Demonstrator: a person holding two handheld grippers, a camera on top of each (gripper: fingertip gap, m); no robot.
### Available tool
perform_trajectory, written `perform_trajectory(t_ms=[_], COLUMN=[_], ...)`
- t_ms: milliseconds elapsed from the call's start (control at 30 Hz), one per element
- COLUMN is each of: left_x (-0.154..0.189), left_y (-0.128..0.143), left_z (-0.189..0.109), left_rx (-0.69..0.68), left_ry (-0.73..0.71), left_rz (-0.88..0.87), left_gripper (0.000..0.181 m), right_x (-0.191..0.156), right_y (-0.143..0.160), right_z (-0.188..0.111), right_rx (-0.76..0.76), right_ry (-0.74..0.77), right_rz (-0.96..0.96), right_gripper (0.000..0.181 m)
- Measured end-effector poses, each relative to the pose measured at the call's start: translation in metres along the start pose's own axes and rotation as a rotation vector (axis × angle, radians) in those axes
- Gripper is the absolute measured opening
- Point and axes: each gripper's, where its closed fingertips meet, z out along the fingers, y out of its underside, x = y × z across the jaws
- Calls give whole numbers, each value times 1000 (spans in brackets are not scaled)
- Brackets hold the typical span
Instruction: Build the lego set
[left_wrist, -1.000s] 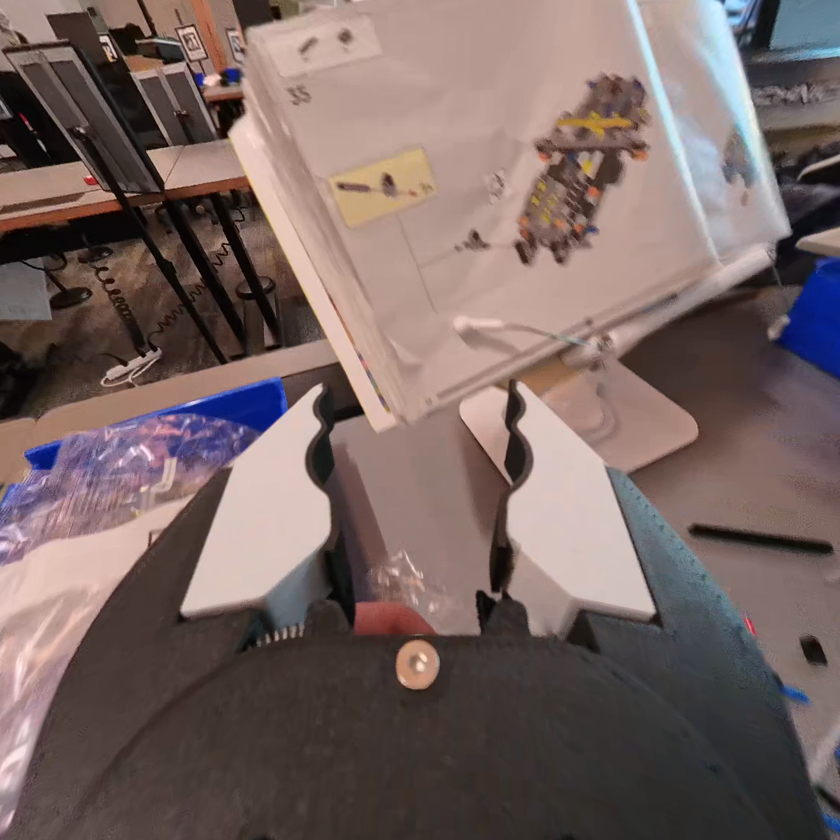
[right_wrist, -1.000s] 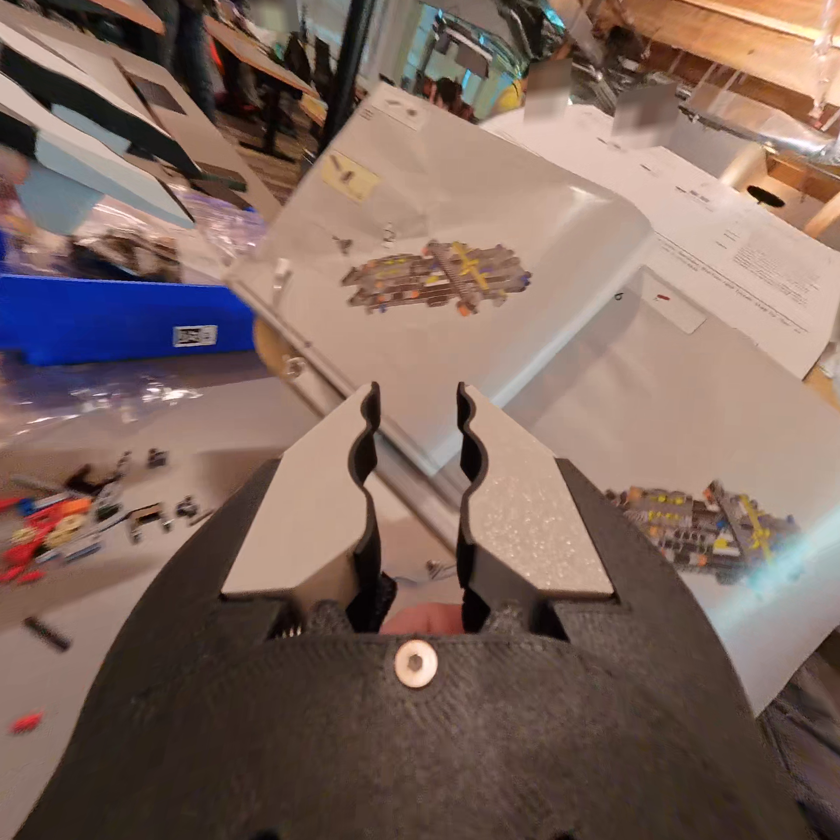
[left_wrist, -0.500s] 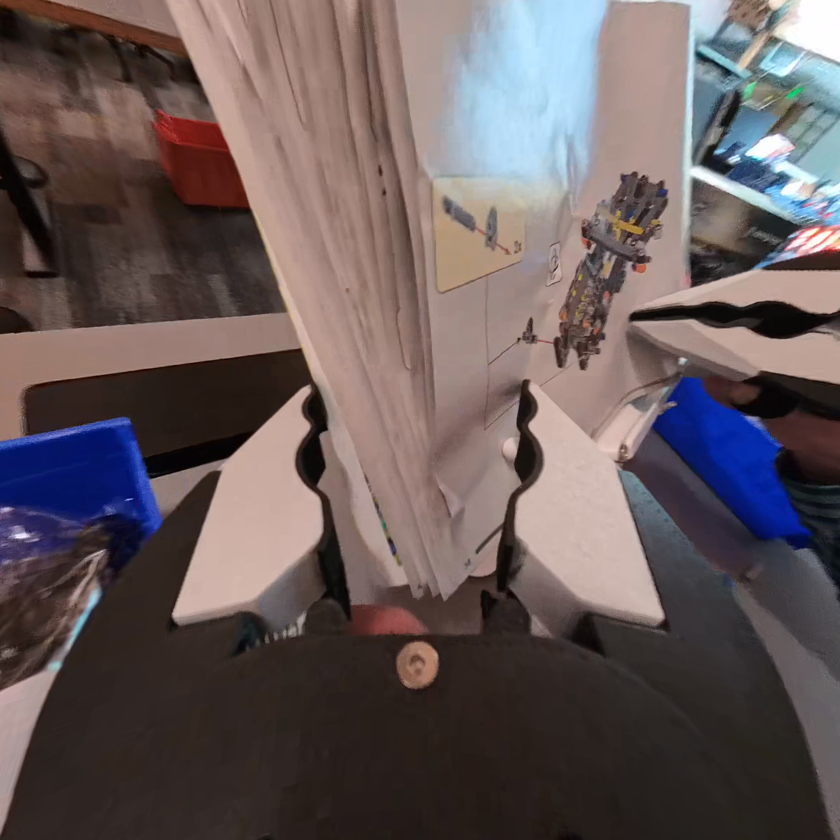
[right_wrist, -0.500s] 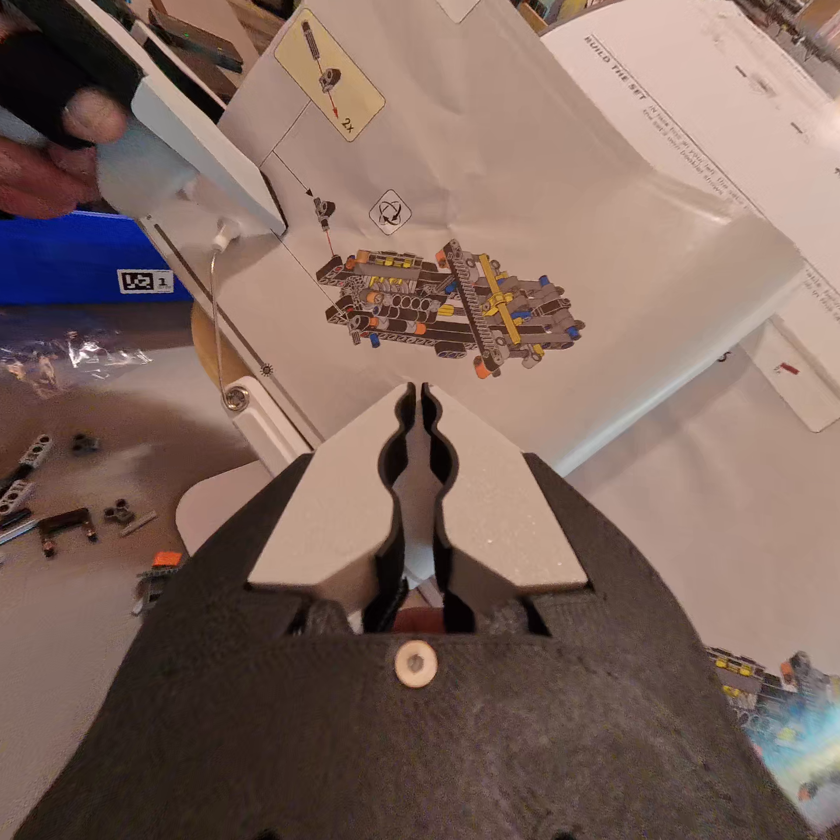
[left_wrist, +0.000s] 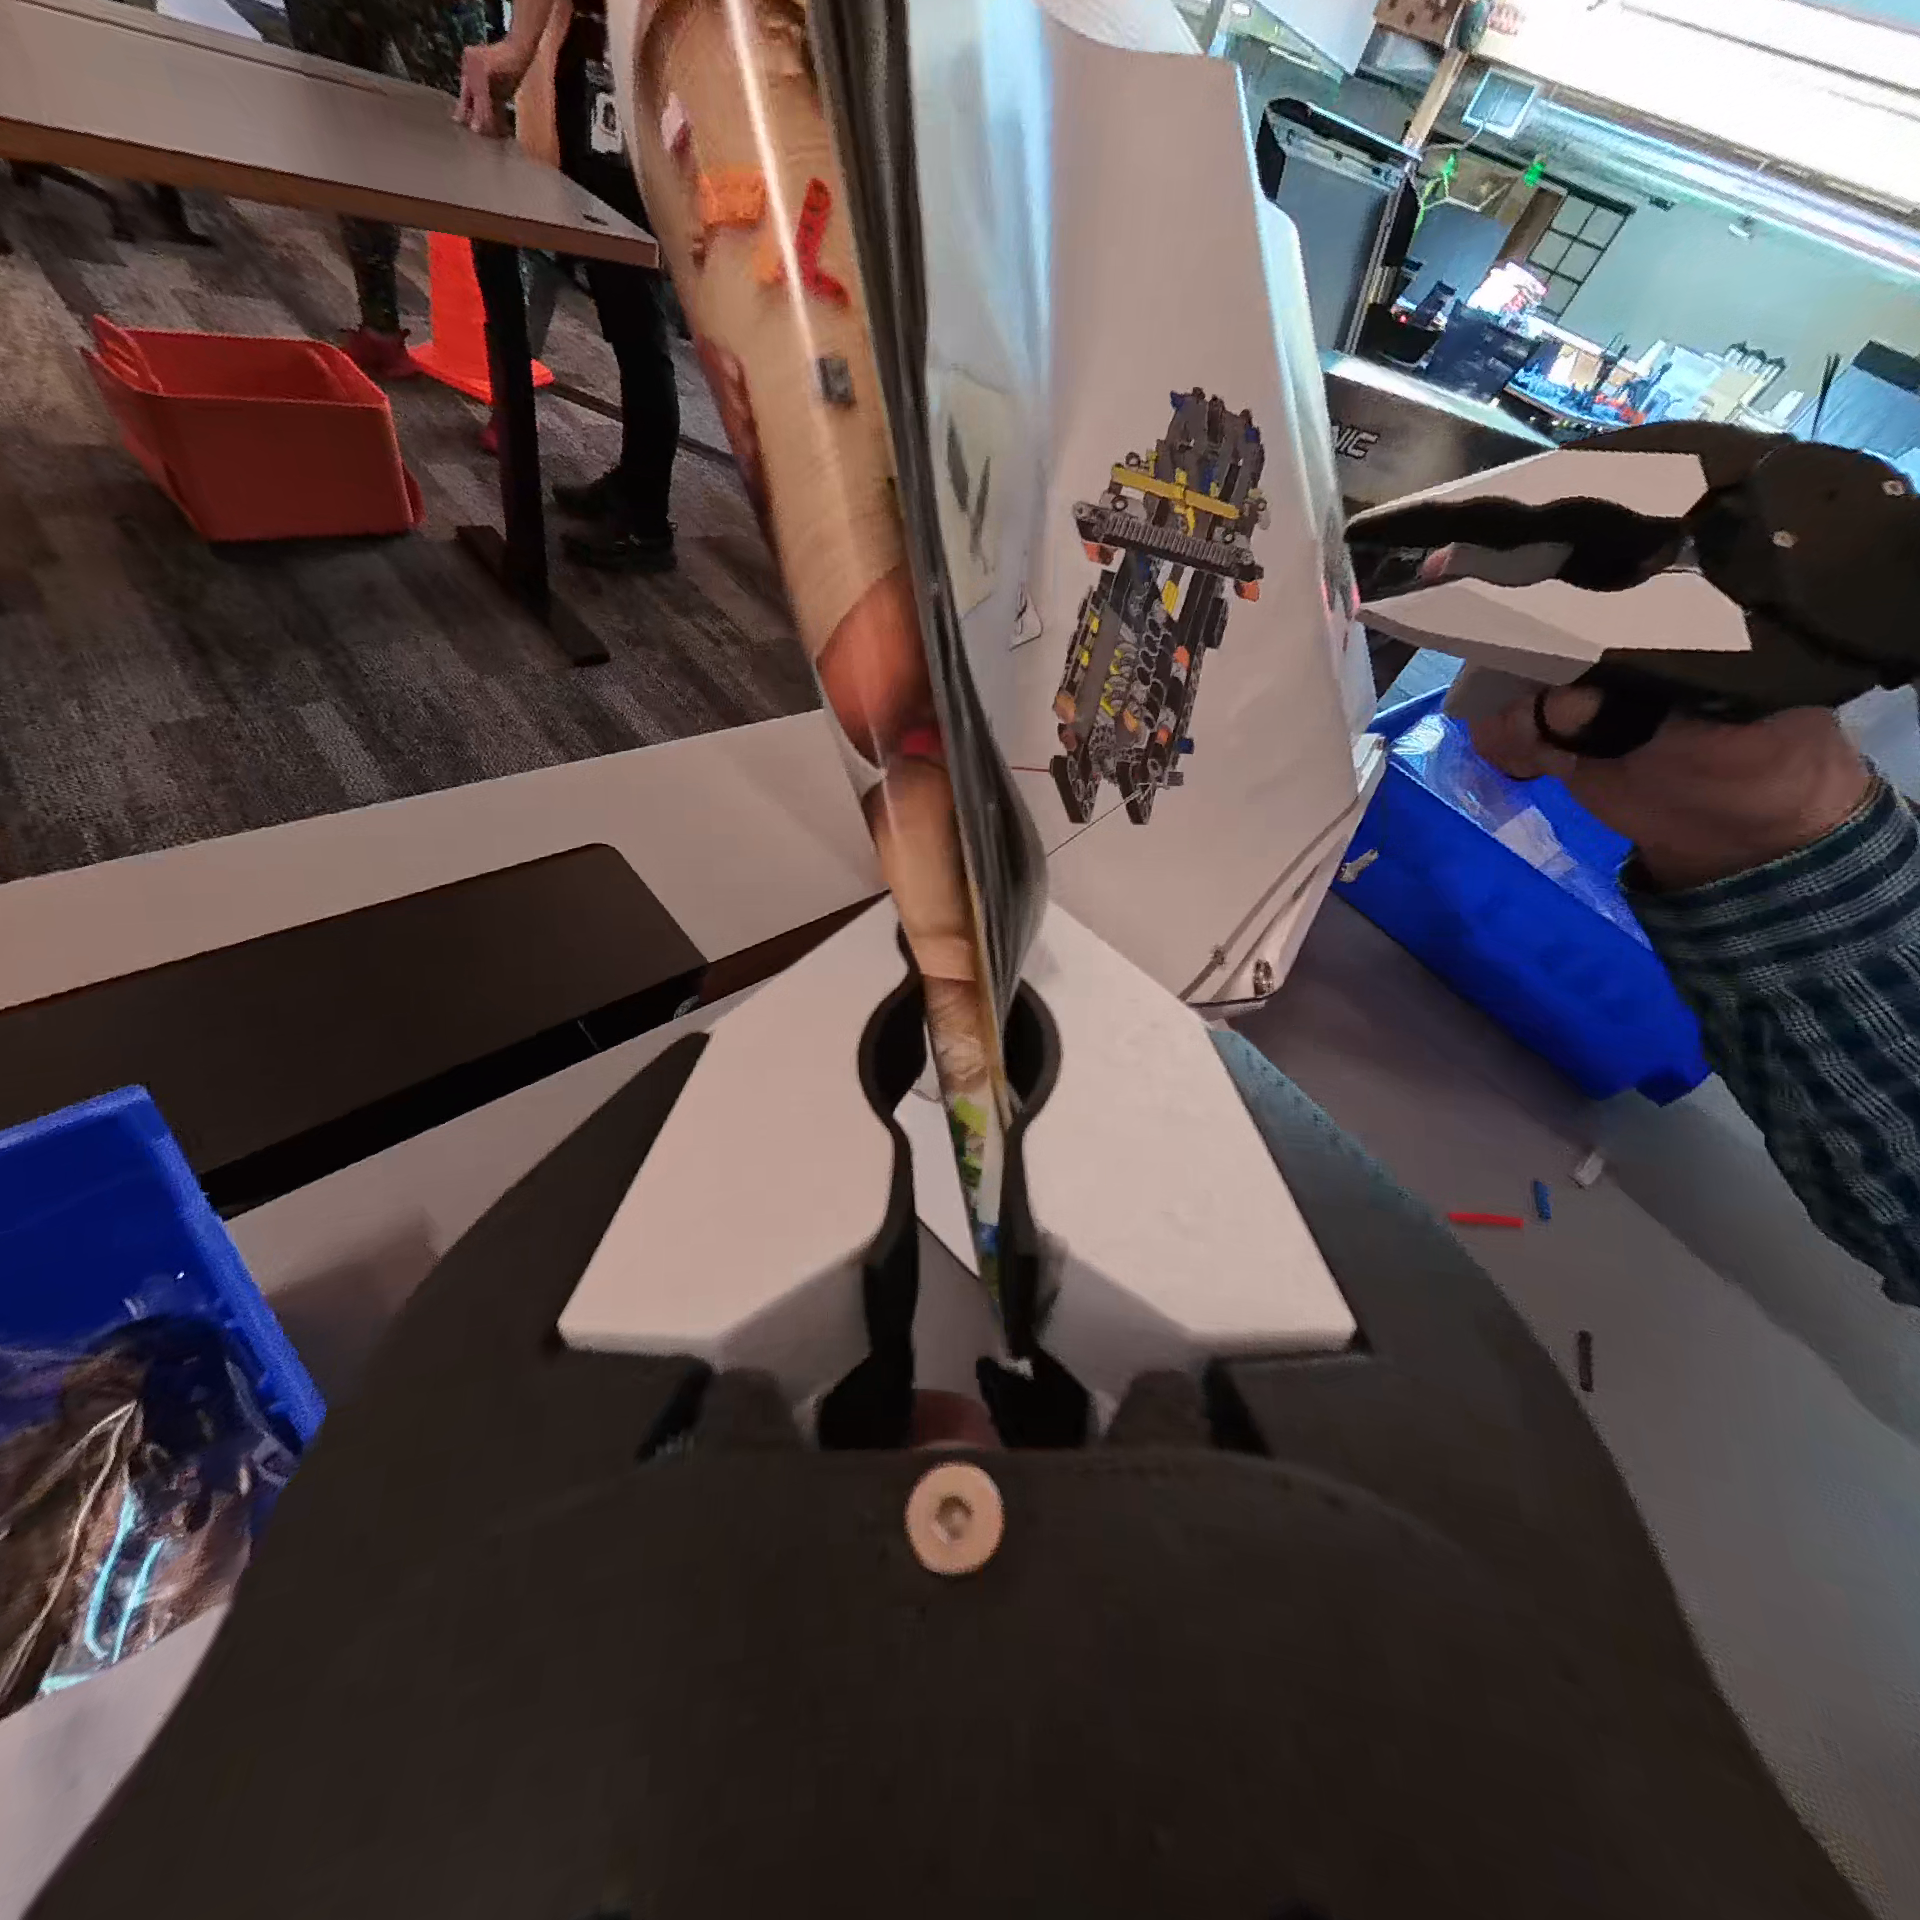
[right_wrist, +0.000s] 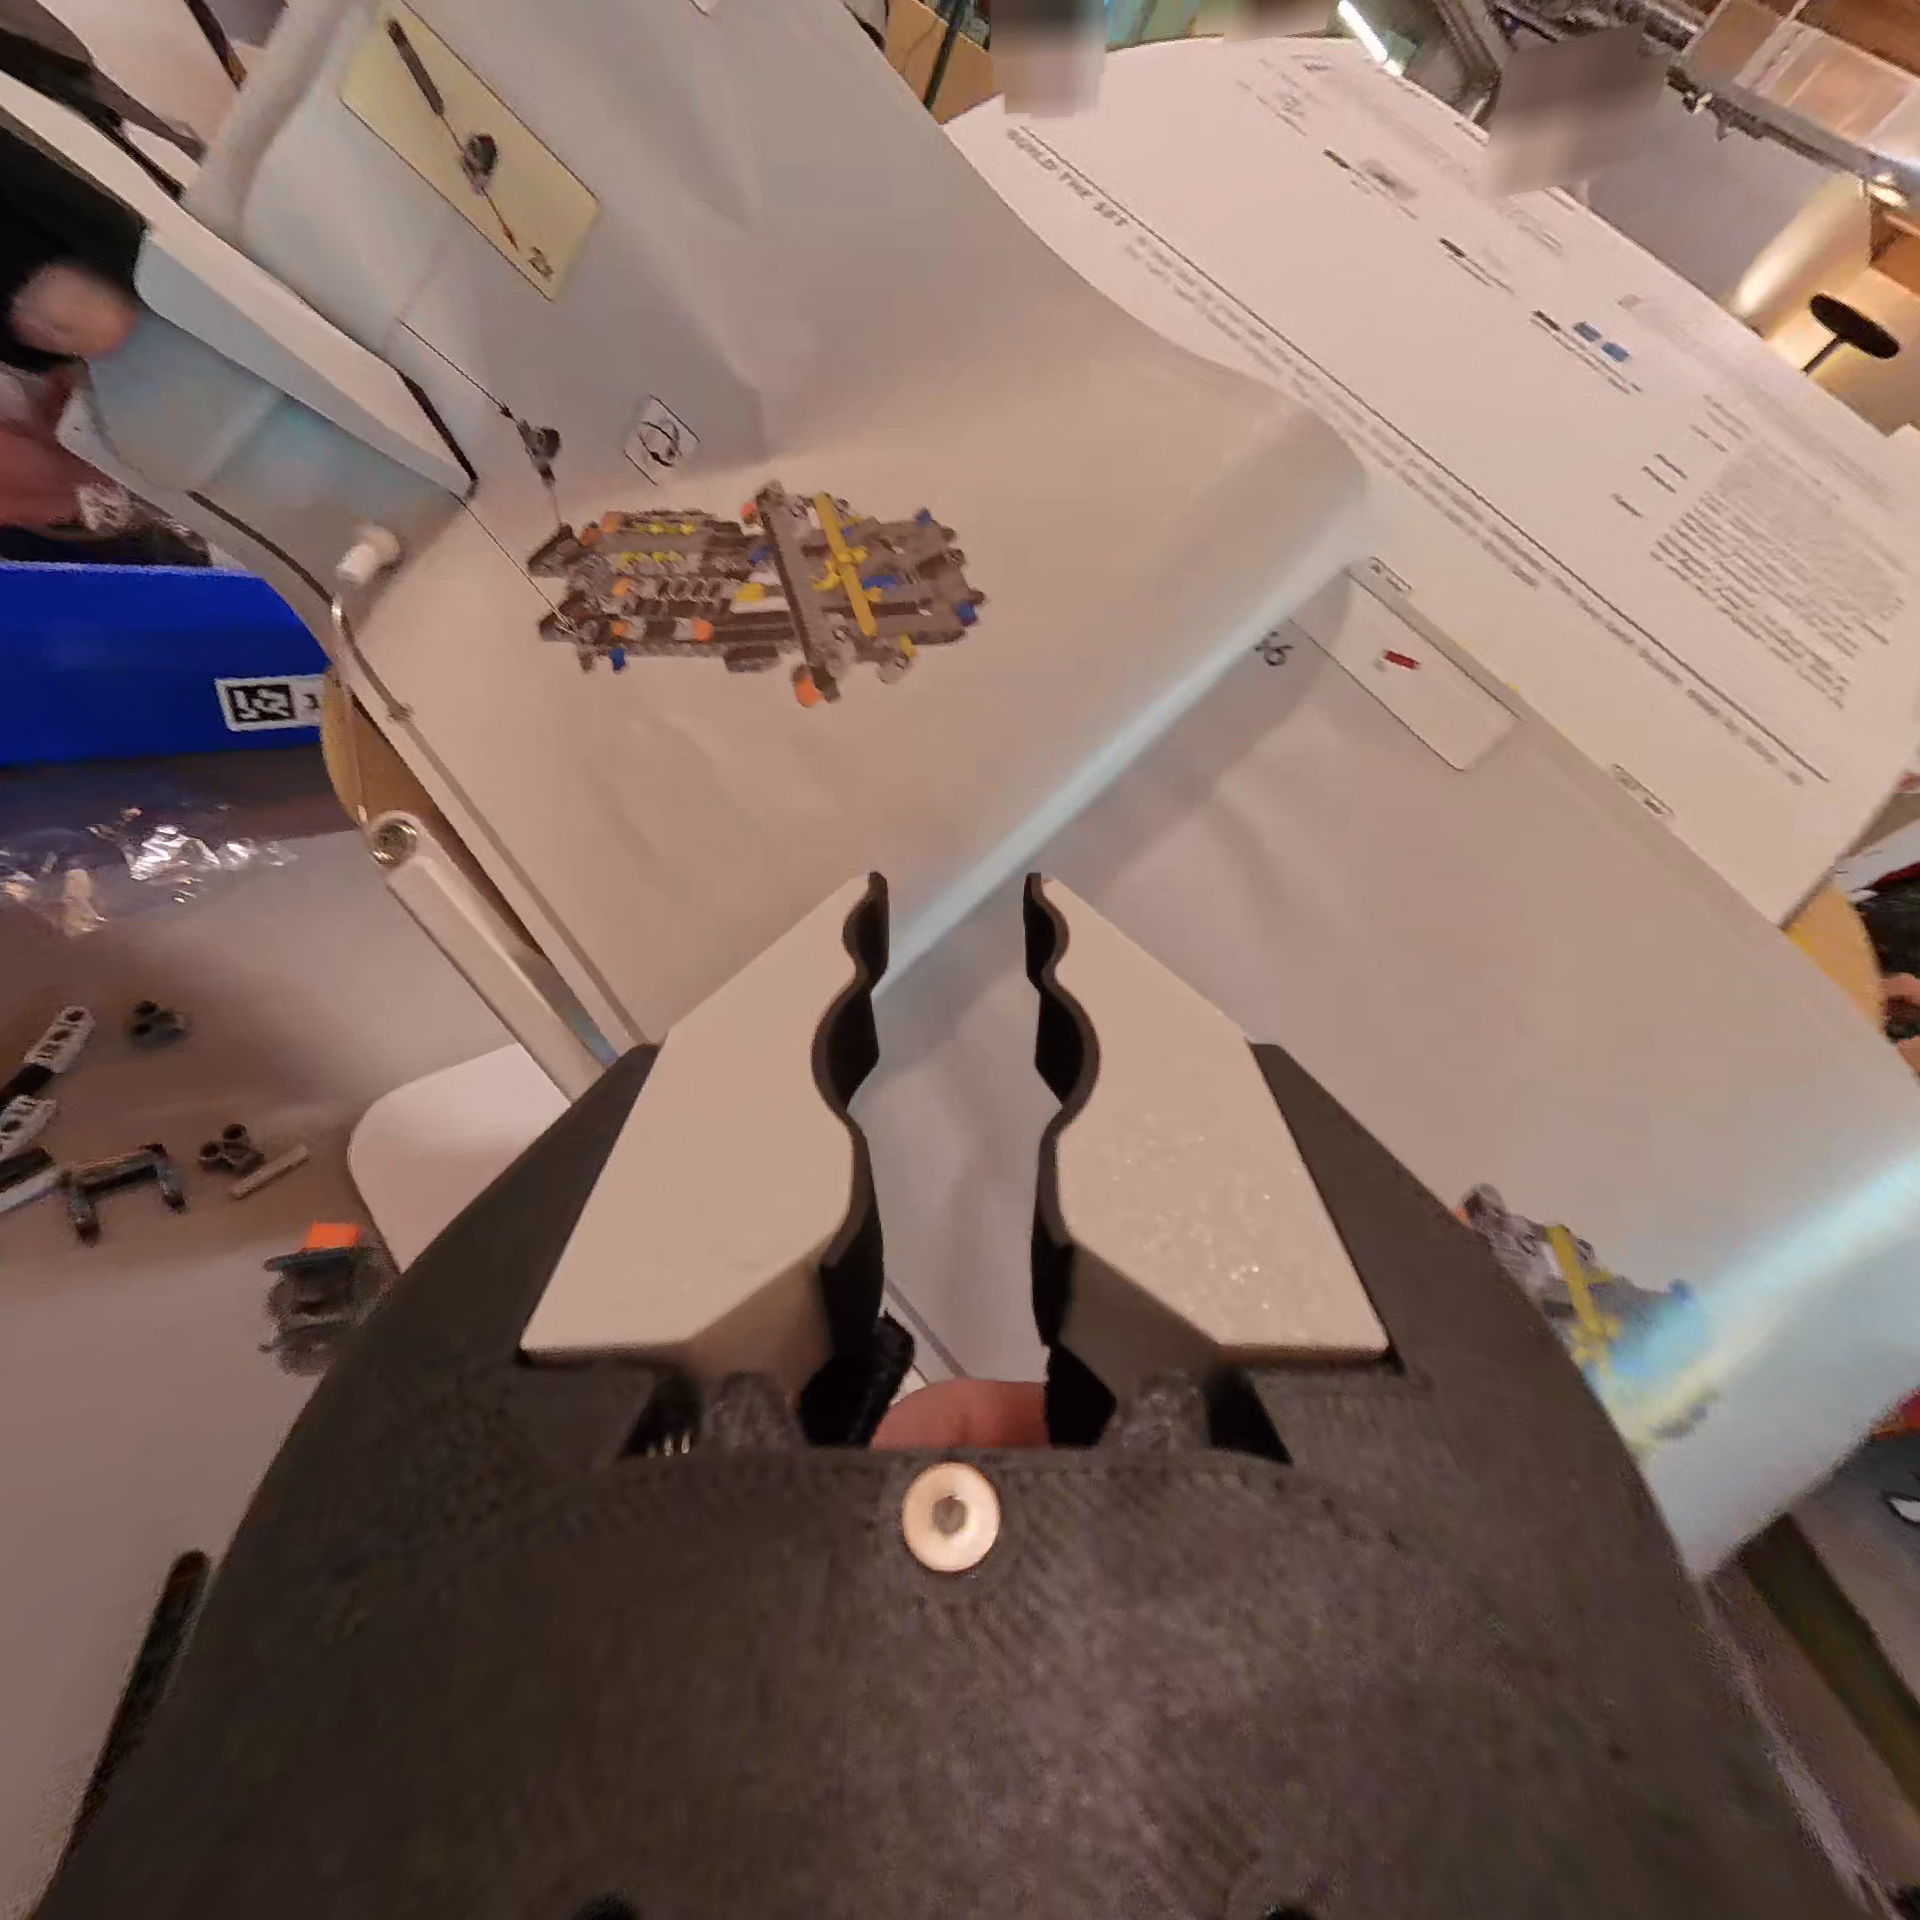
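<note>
Paper instruction booklet (left_wrist: 966, 1039) is pinched edge-on in the left gripper (left_wrist: 961, 1101), centre frame; right gripper (right_wrist: 951, 997) holds nothing, jaws apart over the open page. Loose lego pieces (right_wrist: 114, 1174) lie scattered at lower left — no assembled model visible, so the build looks barely begun, still at page-handling.

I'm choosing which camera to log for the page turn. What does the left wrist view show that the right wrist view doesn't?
Only the left wrist view shows the left gripper with jaws closed on the instruction booklet edge, plus an orange bin on the floor.

Only the right wrist view shows loose lego pieces on the table and a printed sheet behind.

Both show the open page's model drawing and the right gripper, jaws apart.
</note>
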Motion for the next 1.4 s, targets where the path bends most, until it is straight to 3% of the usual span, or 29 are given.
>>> perform_trajectory(t_ms=[233,400,500,733,967,1167,1400], left_x=[-4,-8,-12,-29,-31,-29,-34], left_y=[-2,-6,-10,-20,-21,-4,9], left_z=[-3,-6,-9,-14,-18,-20,-23], left_rx=[-5,-19,-23,-11,-14,-15,36], left_ry=[32,26,34,22,26,73,89], left_rz=[9,29,28,29,19,-32,-95], left_gripper=[2,0,0,0,0,1,19], right_x=[33,74,97,129,134,126,106], right_y=[3,3,8,41,44,41,17], right_z=[-14,-17,-19,-14,-13,-11,-19], right_rx=[3,15,22,-53,-45,-34,-28], right_ry=[70,117,113,46,49,44,57], right_rz=[-11,35,62,104,41,18,-96], right_gripper=[45,66,69,90,87,86,86])
